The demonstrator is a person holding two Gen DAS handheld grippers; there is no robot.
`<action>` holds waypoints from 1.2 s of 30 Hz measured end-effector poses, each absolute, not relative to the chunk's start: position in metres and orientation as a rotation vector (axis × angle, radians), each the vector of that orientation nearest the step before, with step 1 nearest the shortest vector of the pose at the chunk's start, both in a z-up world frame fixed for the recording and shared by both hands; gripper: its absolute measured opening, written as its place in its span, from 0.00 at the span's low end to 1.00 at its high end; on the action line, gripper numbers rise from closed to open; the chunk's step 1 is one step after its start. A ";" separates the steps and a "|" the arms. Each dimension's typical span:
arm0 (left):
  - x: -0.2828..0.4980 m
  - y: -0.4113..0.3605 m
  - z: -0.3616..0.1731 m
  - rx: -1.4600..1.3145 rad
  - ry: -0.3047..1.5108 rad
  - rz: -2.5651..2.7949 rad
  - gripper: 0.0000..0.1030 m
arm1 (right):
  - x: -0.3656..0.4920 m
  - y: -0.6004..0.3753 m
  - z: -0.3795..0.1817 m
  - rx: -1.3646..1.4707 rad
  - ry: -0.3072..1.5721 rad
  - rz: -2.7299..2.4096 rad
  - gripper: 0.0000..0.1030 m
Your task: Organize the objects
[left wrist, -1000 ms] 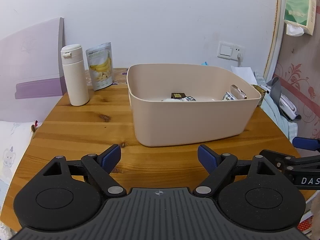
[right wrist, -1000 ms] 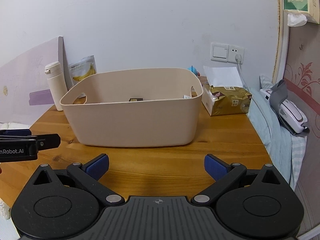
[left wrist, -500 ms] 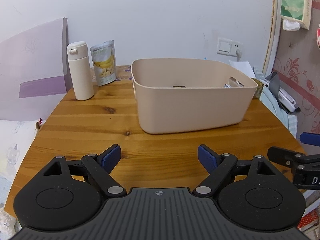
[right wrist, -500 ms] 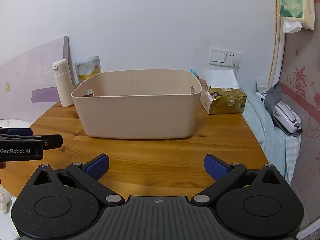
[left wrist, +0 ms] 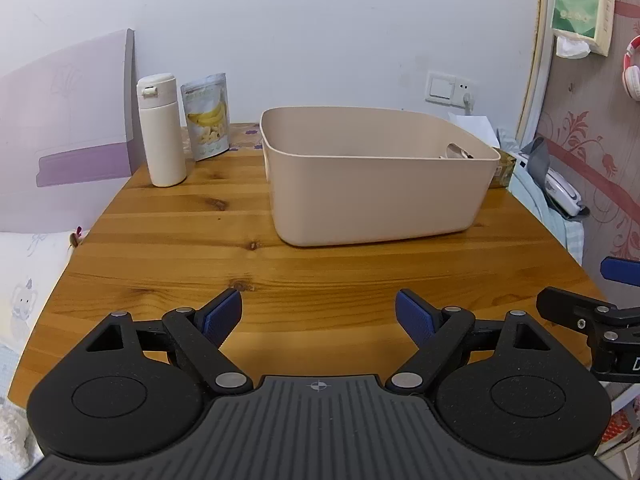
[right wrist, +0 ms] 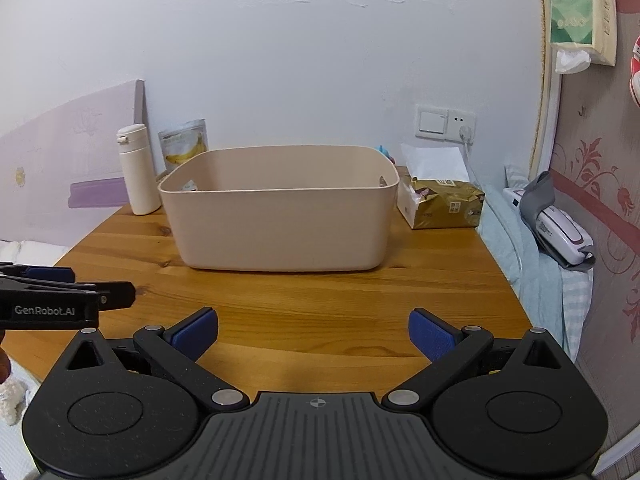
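Inside, the beige bin (left wrist: 372,188) holds small items (mostly hidden); each gripper gapes empty.

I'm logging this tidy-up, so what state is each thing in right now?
Left gripper: open, empty.
Right gripper: open, empty.
Beige storage bin: upright on the wooden table, a few items inside.
White bottle: upright, cap shut.
Banana chip pouch: standing against the wall.
Gold tissue pack: lying beside the bin.

Left gripper (left wrist: 319,312) held low, jaws spread wide, empty; right gripper (right wrist: 313,330) alongside, likewise agape.
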State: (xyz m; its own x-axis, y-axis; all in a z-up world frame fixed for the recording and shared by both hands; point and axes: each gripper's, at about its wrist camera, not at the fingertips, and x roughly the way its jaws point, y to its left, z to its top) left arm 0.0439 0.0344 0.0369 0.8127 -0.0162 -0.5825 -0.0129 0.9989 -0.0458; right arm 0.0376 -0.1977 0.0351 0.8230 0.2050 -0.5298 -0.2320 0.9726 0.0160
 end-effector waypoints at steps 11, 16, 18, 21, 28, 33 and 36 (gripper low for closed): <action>0.026 0.037 0.031 -0.066 0.629 -0.014 0.83 | 0.024 -0.195 0.036 -0.066 0.545 0.241 1.00; 0.019 0.040 0.032 -0.077 0.635 -0.015 0.83 | 0.022 -0.193 0.032 -0.065 0.553 0.251 1.00; 0.016 0.041 0.033 -0.073 0.628 -0.010 0.83 | 0.022 -0.192 0.031 -0.063 0.560 0.255 1.00; 0.013 0.044 0.034 -0.076 0.624 0.002 0.83 | 0.021 -0.191 0.031 -0.064 0.562 0.261 1.00; 0.009 0.047 0.036 -0.087 0.635 0.005 0.84 | 0.020 -0.190 0.031 -0.072 0.565 0.268 1.00; 0.008 0.049 0.038 -0.087 0.642 0.010 0.84 | 0.021 -0.192 0.034 -0.080 0.561 0.270 1.00; 0.008 0.049 0.038 -0.095 0.655 0.008 0.85 | 0.022 -0.192 0.036 -0.083 0.561 0.270 1.00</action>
